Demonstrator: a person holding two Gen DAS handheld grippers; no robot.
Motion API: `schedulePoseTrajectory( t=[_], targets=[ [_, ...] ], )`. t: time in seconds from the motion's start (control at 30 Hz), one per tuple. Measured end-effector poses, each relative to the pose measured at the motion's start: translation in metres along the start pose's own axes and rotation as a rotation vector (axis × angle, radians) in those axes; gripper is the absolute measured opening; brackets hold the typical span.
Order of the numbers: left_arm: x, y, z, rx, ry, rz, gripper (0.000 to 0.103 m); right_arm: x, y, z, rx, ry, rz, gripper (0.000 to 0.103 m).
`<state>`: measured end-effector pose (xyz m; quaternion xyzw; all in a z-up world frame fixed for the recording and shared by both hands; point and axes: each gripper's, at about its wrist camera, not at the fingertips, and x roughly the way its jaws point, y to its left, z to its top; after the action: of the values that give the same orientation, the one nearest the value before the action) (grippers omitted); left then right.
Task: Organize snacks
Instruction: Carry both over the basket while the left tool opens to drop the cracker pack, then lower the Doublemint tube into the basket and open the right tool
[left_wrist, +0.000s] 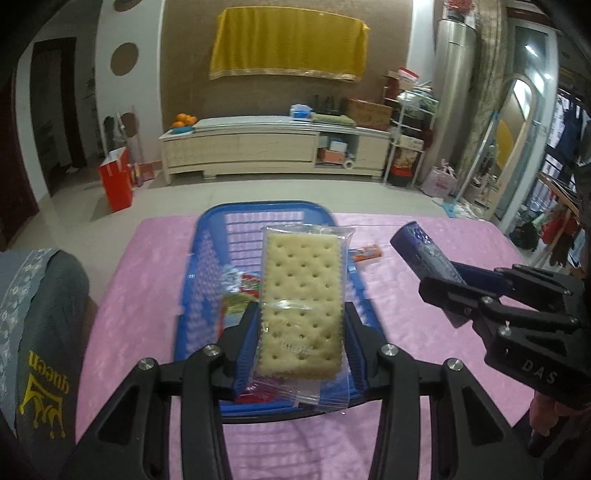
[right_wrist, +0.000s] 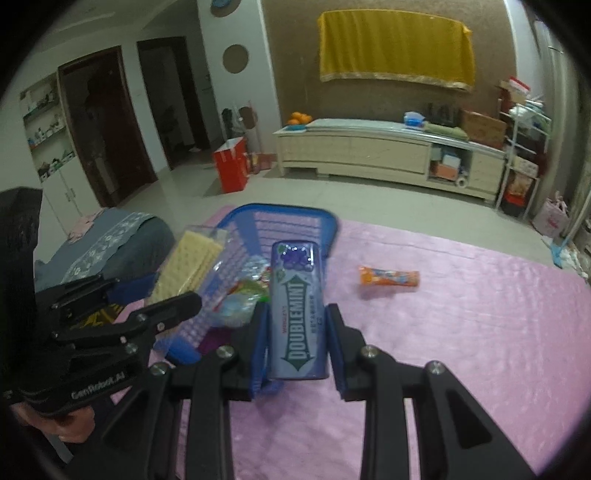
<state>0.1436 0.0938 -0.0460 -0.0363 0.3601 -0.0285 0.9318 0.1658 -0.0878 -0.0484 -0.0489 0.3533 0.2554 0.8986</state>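
- A clear-wrapped cracker pack (left_wrist: 301, 302) is clamped between the pads of the left gripper (left_wrist: 301, 332), raised above the blue basket (left_wrist: 236, 218).
- A purple Doublemint tin (right_wrist: 297, 314) is gripped by the right gripper (right_wrist: 297, 332), just beside the basket's right wall.
- Wrapped snacks (right_wrist: 240, 299) are seen lying inside the basket.
- An orange candy packet (right_wrist: 389, 278) is noted on the pink-covered counter (right_wrist: 461, 314), apart from the basket.
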Motion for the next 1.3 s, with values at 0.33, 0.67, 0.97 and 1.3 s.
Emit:
schedulePoseTrajectory(
  t=[0.33,0.67,0.97,1.3],
  targets=[
    [0.021,0.036,-0.018,-0.026,0.071,0.003,0.041,0.035,0.037,-0.001,-0.062,0.057,0.033,0.035],
    [0.05,0.034,-0.02,-0.028,0.119,-0.017,0.042,0.048,0.024,-0.008,-0.038,0.096,-0.008,0.035],
    [0.034,0.026,-0.02,0.028,0.102,0.0,0.069,0.036,0.02,-0.009,-0.012,0.078,-0.01,0.035],
    [-0.006,0.045,-0.017,-0.012,0.044,0.073,0.069,0.027,0.039,0.0,-0.052,0.062,0.056,0.035]
  ],
)
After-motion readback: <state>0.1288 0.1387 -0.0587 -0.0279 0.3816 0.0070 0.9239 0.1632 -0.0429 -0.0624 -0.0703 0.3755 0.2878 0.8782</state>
